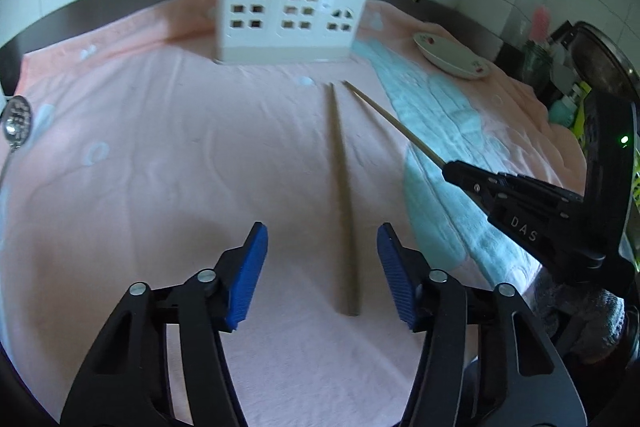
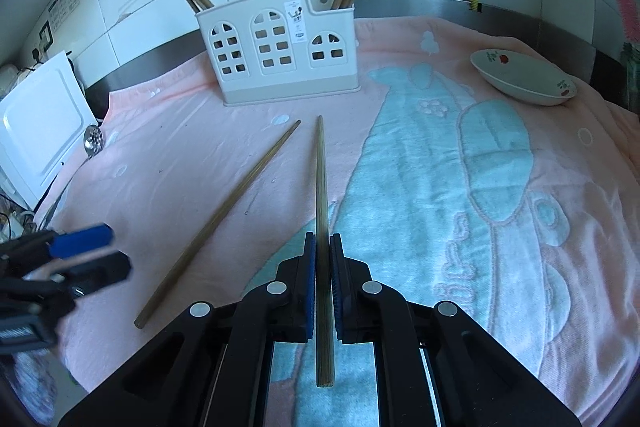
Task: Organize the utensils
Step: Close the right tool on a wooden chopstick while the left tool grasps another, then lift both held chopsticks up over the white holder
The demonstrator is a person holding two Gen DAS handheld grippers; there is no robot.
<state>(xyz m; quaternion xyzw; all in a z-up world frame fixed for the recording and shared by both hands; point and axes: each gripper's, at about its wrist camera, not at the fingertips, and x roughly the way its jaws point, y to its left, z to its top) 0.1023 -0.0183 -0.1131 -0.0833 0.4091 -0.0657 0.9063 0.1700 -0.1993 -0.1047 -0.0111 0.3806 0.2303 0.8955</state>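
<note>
You have a pink towel point(image 2: 168, 163) spread out; on its far right corner sits a shallow dish point(image 2: 524, 78), a white board point(image 2: 38, 131) off its left edge.

You can read only the white letters "DAS" on the black body of the right gripper point(image 1: 446, 171) at the right of the left wrist view, while the small sticker on the white utensil holder point(image 2: 280, 55) stays too small to read.
</note>
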